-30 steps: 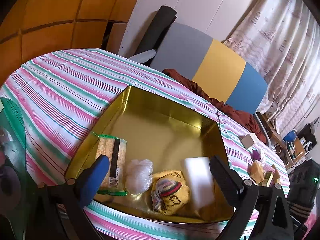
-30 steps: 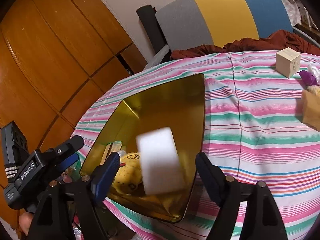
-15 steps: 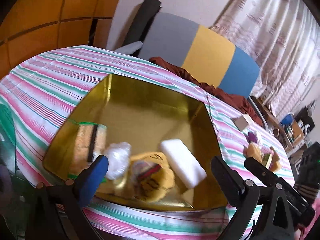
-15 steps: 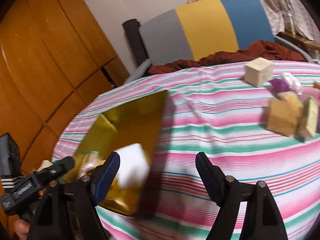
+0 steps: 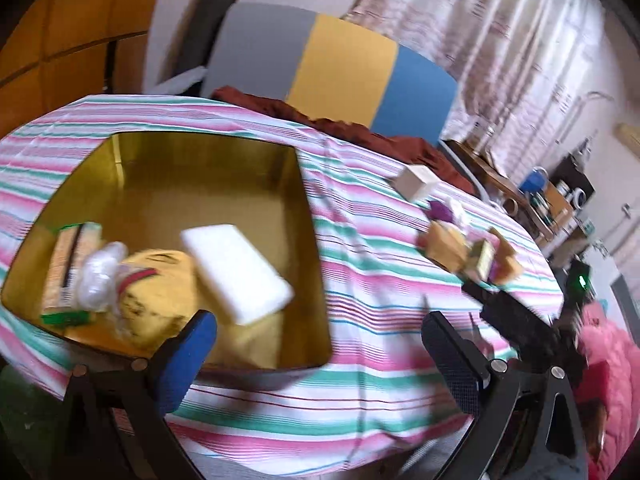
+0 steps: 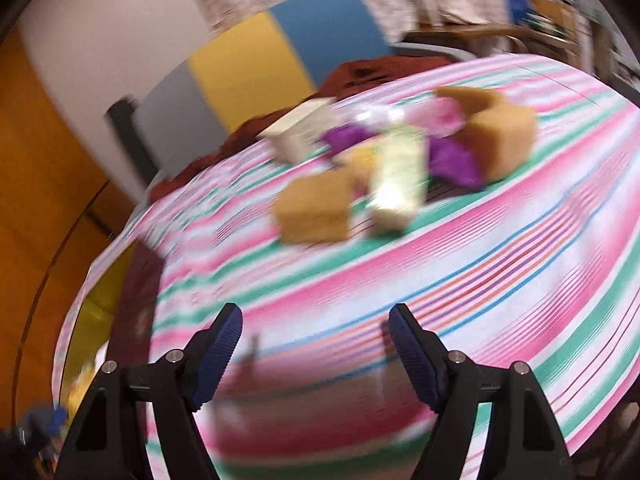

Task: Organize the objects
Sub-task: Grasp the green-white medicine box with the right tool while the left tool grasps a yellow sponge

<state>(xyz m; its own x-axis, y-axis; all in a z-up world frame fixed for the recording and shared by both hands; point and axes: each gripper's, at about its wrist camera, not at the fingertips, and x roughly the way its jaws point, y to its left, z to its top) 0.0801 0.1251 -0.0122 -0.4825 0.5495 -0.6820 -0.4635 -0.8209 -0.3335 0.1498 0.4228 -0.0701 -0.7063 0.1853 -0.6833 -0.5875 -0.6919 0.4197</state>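
Only the left view shows the gold tin (image 5: 304,184) holding the white sponge (image 5: 236,272). Left tool (image 5: 320,340) stands apart, empty; right tool (image 6: 316,344), empty, is closing over the striped worktop (image 6: 480,248).

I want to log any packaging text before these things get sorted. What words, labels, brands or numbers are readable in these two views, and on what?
Nothing is legible in either view.
Green-edged packet in the gold tin: a dark strip, too blurred to read.
Yellow pouch: dark marks, unreadable.
Pale cube on the striped cloth: no print can be made out.
Pale green packet: smeared by motion blur, unreadable.
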